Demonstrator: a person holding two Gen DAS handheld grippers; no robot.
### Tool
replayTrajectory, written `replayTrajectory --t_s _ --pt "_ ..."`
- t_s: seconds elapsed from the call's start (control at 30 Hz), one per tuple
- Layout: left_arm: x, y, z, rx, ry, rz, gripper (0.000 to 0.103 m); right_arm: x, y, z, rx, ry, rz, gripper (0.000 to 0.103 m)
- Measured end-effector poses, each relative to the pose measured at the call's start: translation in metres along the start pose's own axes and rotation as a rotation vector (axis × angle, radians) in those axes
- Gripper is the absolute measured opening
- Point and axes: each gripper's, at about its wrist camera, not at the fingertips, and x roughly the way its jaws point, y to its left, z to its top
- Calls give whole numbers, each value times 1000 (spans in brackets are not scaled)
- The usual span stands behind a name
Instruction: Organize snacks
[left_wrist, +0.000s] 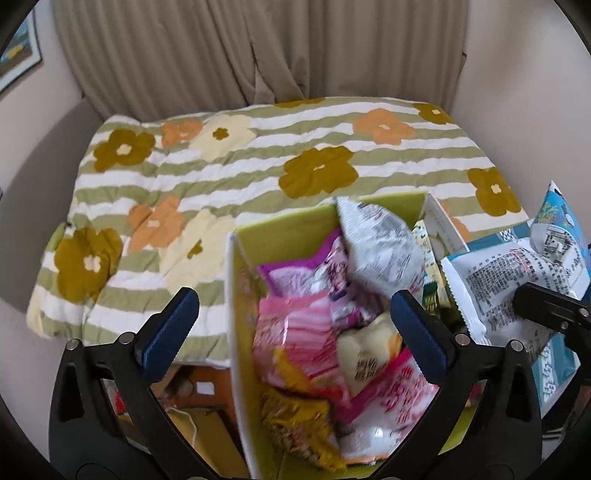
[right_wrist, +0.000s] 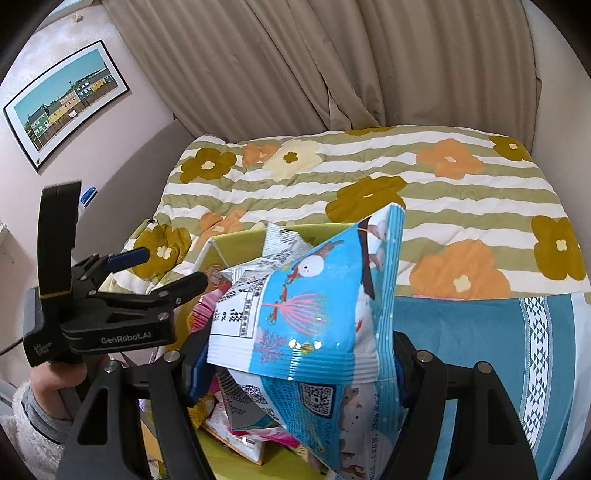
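Note:
A green box (left_wrist: 258, 236) stands at the near edge of the bed, full of snack packs: a pink bag (left_wrist: 295, 339), a grey-white bag (left_wrist: 376, 251), a purple one (left_wrist: 295, 277) and a yellow one (left_wrist: 295, 417). My left gripper (left_wrist: 293, 299) hovers over the box with its jaws spread wide and nothing gripped between them. It also shows at the left of the right wrist view (right_wrist: 171, 266). My right gripper (right_wrist: 299, 365) is shut on a blue snack bag (right_wrist: 314, 295), held just right of the box (right_wrist: 236, 236). That bag (left_wrist: 517, 280) shows at the right of the left view.
A floral striped quilt (left_wrist: 240, 166) covers the bed beyond the box. A teal patterned cloth (right_wrist: 480, 332) lies to the right. Beige curtains (right_wrist: 295, 66) hang behind, and a framed picture (right_wrist: 66, 99) is on the left wall. A hand in a fluffy sleeve (right_wrist: 40, 417) holds the left gripper.

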Motion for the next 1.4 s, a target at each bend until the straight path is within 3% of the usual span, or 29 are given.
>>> replayTrajectory --t_s 0.33,0.47,0.57,0.83,1.07,1.4 --pt "-38 38 -33 -78 -30 46 103 33 45 -7 -89 97 75 72" --pt "-49 43 -50 -120 -24 77 103 42 49 -11 -129 51 26 103" --pt "-59 36 -69 -141 -22 99 103 31 46 -17 -141 8 9 102" --pt "-91 -11 -105 -136 -40 110 103 -21 30 -51 -144 -55 -12 103" --pt "-148 -63 -131 -98 -137 102 103 -96 15 -84 -100 -154 -49 103" --pt "-225 -115 -168 -117 -320 77 103 -208 -4 -132 -53 -312 -280 103"
